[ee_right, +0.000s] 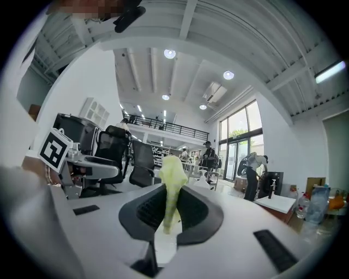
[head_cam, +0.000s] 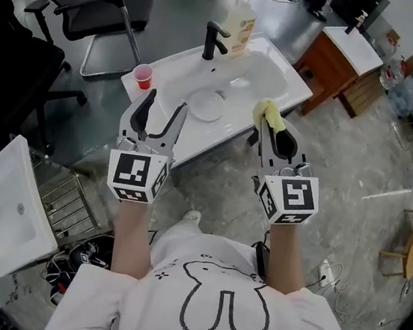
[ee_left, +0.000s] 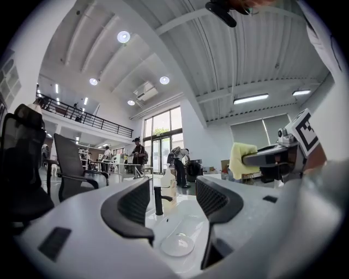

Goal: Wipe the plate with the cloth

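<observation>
Yellow cloth [ee_right: 171,180] is clamped in the closed jaws of the right gripper [ee_right: 170,210]. A soft bunch stands above the jaws and a short tail hangs below. I judge it light and limp, so it should fold easily over a curved face.

The left gripper [ee_left: 172,204] has its ribbed black jaws apart, with nothing between them. Through the gap shows the plate [ee_left: 177,244]. It is small, round, pale and glossy, perhaps glass, and lies flat in the white sink [head_cam: 275,75].

In the head view the plate is at about 9 o'clock from the right gripper. It is probably stiff, slippery and breakable, so the rim seems the best place to hold it. A black faucet [head_cam: 214,41] stands at 12 o'clock from the plate.
</observation>
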{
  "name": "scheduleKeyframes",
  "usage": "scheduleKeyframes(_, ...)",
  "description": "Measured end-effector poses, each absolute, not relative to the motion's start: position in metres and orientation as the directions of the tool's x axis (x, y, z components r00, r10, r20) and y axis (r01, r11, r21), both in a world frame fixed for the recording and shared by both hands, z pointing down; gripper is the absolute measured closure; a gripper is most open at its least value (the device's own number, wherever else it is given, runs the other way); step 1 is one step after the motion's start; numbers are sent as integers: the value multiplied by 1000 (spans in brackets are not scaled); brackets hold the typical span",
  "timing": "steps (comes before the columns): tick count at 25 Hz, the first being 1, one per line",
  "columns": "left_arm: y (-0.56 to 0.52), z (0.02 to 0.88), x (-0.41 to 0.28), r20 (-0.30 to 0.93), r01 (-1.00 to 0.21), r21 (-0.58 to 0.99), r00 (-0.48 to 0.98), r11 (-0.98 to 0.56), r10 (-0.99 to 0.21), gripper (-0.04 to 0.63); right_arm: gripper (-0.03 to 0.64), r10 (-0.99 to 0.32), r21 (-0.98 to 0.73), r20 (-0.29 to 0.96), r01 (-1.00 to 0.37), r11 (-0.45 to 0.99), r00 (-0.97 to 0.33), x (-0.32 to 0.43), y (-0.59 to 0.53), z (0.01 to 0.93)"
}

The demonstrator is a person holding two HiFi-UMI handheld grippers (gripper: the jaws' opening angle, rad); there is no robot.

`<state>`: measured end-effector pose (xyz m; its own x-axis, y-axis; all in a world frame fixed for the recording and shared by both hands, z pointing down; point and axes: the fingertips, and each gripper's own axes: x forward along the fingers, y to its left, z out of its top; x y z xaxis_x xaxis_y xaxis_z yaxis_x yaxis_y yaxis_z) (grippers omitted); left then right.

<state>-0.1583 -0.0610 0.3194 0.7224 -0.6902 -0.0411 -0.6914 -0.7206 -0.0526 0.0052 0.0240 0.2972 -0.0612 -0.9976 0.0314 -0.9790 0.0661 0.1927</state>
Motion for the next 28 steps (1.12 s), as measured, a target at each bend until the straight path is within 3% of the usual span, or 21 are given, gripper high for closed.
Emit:
scheduleKeyframes(12, -89, 369, -135, 66, -749, -16, 660, -662, -748, 333, 568, -980, 107, 139, -982, 154, -139, 38, -28, 356)
scheduleKeyframes(22, -138, 411, -105, 155, -846, 62, 532, -529, -832, 334, 568, -927, 76, 231, -944, 321, -297, 85, -103, 408)
scheduleKeyframes(28, -179, 443, -80, 245, -892, 79, 450, -445, -859, 334, 568, -842, 33, 357, -895, 445, -406, 109, -164, 453)
